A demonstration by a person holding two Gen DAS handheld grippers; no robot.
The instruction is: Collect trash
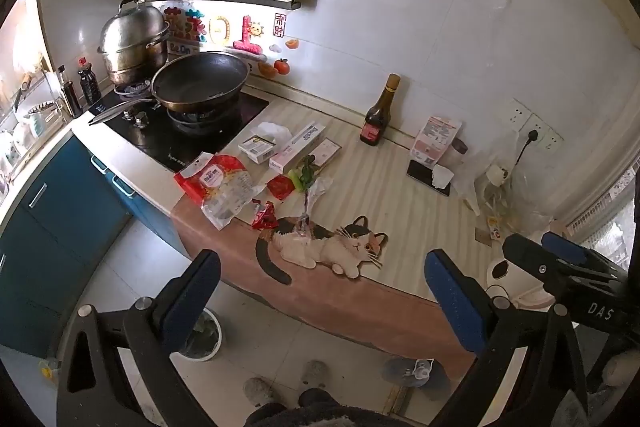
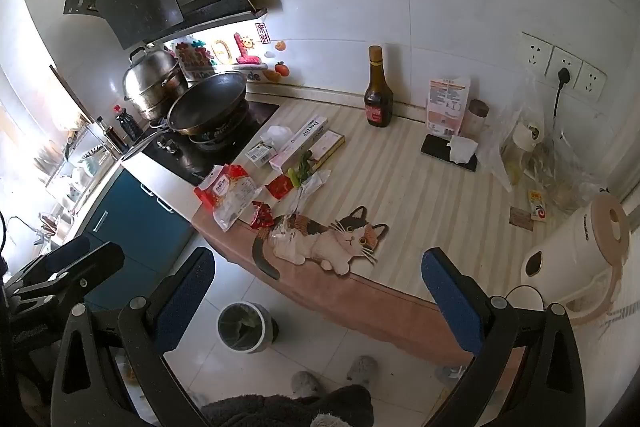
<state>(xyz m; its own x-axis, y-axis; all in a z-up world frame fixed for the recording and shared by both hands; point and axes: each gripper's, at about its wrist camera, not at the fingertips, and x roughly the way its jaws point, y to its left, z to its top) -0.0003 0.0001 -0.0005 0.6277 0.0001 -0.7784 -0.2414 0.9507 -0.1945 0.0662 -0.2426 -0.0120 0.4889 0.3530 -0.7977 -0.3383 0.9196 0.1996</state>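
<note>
nearest the cameras, the left gripper [image 1: 320, 299] and the right gripper [image 2: 316, 301] both hang over the floor in front of the counter [image 2: 400, 163], each with its blue pads spread wide and nothing between them. both are level and point forward at the counter's front edge, side by side, well short of any trash. below them on the floor stands a small lined bin [image 2: 244, 325], close to the counter's foot, which looks like the place for what gets collected.

on the counter, past a flat cat-shaped mat [image 2: 320, 239], the trash lies in a loose cluster near the stove side. a small red wrapper [image 2: 262, 217] sits at the front edge, touching a large red and clear plastic bag [image 2: 228, 195] just beside it. both look thin, light and crinkly, likely slippery, so a pinch on a raised fold or a loose corner should hold better than a grab at the flat middle. a crumpled clear wrapper [image 2: 308, 189] with green scraps [image 2: 302, 169] and another red packet [image 2: 281, 185] lie just behind; the scraps look soft and may fall loose.

farther back are cardboard boxes [image 2: 308, 143], stiff and light, easiest taken across their narrow sides, and a crumpled tissue [image 2: 276, 133].
</note>
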